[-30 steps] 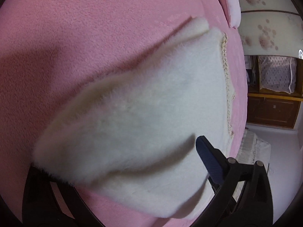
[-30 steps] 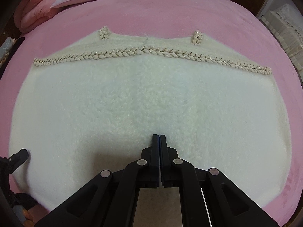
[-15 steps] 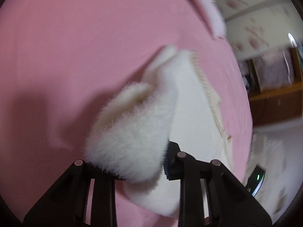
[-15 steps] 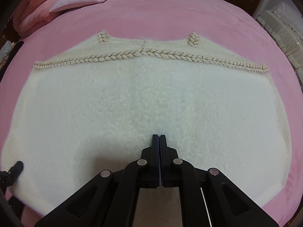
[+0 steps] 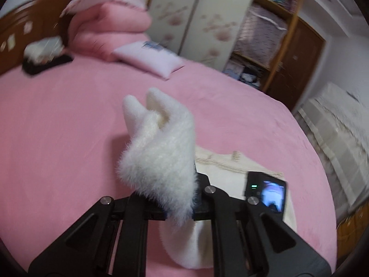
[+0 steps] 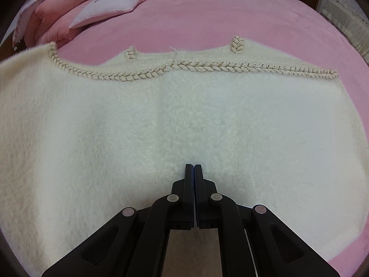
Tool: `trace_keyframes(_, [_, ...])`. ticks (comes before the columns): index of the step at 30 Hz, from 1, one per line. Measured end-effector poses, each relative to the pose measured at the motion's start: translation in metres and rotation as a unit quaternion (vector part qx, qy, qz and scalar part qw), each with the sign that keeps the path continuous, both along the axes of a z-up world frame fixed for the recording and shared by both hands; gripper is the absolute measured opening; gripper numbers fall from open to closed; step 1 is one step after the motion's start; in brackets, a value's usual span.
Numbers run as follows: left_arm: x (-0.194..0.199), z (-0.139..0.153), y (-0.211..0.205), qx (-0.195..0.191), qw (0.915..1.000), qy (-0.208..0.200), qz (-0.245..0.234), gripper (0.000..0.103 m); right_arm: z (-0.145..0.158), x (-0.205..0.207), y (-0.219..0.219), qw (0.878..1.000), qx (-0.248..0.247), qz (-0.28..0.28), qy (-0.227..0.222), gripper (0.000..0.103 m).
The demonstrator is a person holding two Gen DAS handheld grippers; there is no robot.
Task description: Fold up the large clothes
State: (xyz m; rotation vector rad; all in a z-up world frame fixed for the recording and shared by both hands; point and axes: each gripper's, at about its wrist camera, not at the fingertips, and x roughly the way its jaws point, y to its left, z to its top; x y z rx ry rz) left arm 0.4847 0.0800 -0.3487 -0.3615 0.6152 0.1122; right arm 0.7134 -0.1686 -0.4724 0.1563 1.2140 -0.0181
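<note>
A fluffy cream garment (image 6: 184,115) with a braided trim (image 6: 184,65) lies spread on the pink bed (image 6: 230,18). My left gripper (image 5: 178,207) is closing its jaws on a bunched corner of the garment (image 5: 159,154) and holds it up off the bed; the pads pinch the fur. In the right wrist view that left edge (image 6: 25,69) rises in a fold. My right gripper (image 6: 193,168) is shut with nothing between its fingers, tips down on the middle of the garment. Its camera screen (image 5: 265,194) shows in the left wrist view.
A pale pillow (image 5: 150,57) and a folded pink quilt (image 5: 108,27) lie at the head of the bed, by a wooden headboard (image 5: 13,37). A dark item with something white on it (image 5: 43,57) sits there too. A flowered wardrobe (image 5: 196,18) and open shelves (image 5: 265,34) stand behind.
My left gripper went from wide open to pinched on the garment's corner, then rose and rolled, lifting that edge off the bed. The right gripper stayed put.
</note>
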Motion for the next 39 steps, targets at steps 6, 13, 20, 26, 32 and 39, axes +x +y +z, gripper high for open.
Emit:
trace_keyframes(6, [0.002,0.038,-0.108,0.047,0.9955,-0.035,-0.074,0.009,-0.004,-0.005,-0.044,0.99,0.138,0.017,0.005,0.003])
trace_keyframes(13, [0.017,0.039,-0.233,0.04,0.9879,-0.025,-0.148,0.008,-0.023,-0.021,-0.123,0.956,0.288,0.023,0.055,0.0])
trace_keyframes(20, [0.01,-0.001,-0.337,0.089,0.974,0.035,-0.206,0.008,-0.014,-0.074,-0.218,0.925,0.377,-0.015,0.049,0.0])
trace_keyframes(26, [0.007,-0.048,-0.377,0.175,0.9462,0.109,-0.249,0.01,0.0,-0.112,-0.304,0.938,0.334,-0.067,0.057,0.0])
trace_keyframes(32, [-0.001,-0.079,-0.418,0.239,0.9249,0.133,-0.264,0.018,0.049,-0.103,-0.346,0.952,0.295,-0.076,0.008,0.001])
trace_keyframes(39, [-0.024,-0.103,-0.438,0.246,0.9158,0.136,-0.286,0.018,0.068,-0.039,-0.298,0.95,0.309,0.014,0.036,0.024])
